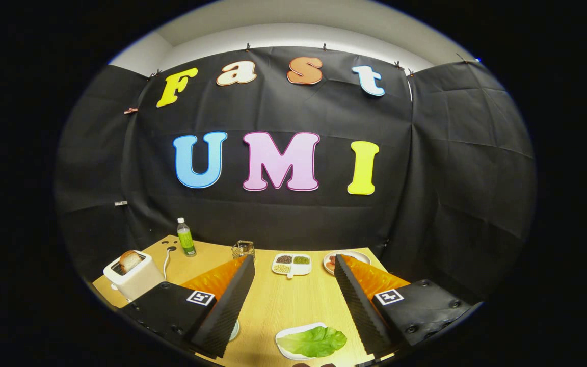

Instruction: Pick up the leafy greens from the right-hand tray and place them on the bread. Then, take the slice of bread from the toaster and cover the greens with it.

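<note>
Gripper [293, 265] spread wide, fingers gripping nothing, above the table [283, 311]. Greens [314, 341] lie on a white tray [286, 337], lower centre, between the fingers. Toaster [133, 278] with bread [130, 260] stands lower left. Bottle [186, 237] behind it.

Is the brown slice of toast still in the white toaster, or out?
In. The brown slice of toast pokes up from the white toaster's slot. The gripper is open, far from it.
</note>
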A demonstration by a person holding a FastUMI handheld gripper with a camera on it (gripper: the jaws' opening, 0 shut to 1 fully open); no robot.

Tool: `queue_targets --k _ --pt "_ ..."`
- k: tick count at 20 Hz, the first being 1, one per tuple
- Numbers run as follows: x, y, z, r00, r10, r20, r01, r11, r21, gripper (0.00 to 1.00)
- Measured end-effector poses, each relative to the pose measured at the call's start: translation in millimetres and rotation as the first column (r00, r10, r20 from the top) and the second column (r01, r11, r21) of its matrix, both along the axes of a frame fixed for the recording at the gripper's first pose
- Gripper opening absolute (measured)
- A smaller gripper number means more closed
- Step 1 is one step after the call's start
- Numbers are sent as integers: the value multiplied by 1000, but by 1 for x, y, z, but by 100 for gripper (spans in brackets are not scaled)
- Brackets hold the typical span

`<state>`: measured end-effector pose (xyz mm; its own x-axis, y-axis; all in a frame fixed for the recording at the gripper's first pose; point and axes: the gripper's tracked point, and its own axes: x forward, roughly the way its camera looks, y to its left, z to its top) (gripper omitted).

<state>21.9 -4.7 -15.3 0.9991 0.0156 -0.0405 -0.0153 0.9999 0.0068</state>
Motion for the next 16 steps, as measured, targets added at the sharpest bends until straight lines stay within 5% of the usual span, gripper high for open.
queue_targets --k 16 --pt "14 -37 -77 984 22 -177 -21 1000 10 98"
